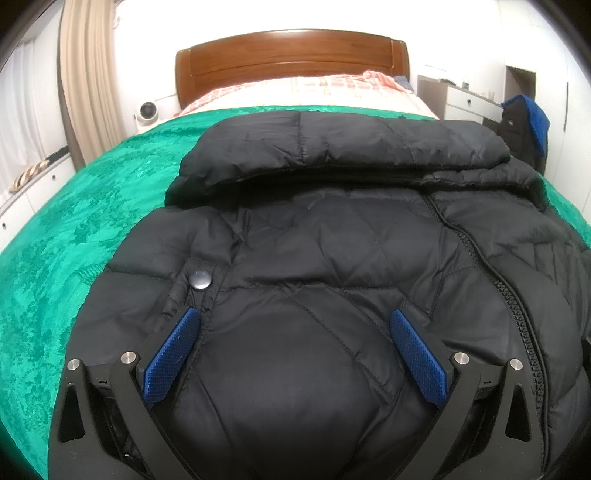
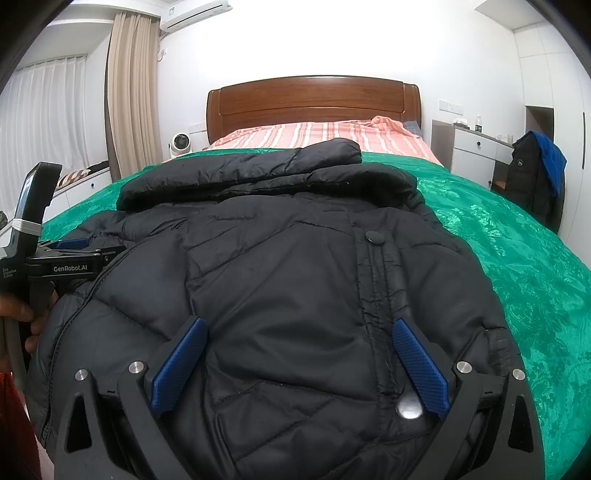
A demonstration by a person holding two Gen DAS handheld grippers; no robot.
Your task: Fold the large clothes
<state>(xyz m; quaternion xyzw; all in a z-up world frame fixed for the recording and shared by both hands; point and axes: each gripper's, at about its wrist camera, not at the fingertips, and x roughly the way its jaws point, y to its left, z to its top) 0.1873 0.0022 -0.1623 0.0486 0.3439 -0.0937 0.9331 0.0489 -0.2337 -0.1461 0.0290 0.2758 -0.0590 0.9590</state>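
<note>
**A:** Jacket (image 1: 332, 229), black and quilted, lies spread on the green bedspread (image 1: 74, 229), hood end toward the wooden headboard (image 1: 291, 59). Where are the tools?

**B:** Both hover over the near part of the coat. The left gripper (image 1: 295, 354) has its blue pads (image 1: 171, 362) spread wide, nothing between them. The right gripper (image 2: 299, 365) is likewise splayed and empty, close above the padding.

**A:** How should the fold go?

**B:** My judgement: each tool needs a firm bite on a thick edge, not the slippery middle panel. Puffy fabric slides, so pinch seams or the placket, lift both sides evenly, and lay the half over without dragging the bedspread.

**A:** What differs between the two views?

**B:** The left wrist view shows the open zipper (image 1: 517, 302) running along the right side and a single snap button (image 1: 200, 279). The right wrist view shows the snap placket with two snaps, one near the right pad, plus the left tool from the side and a hand (image 2: 22, 314) gripping its handle. It also shows an air conditioner (image 2: 195, 13) high on the wall.
</note>
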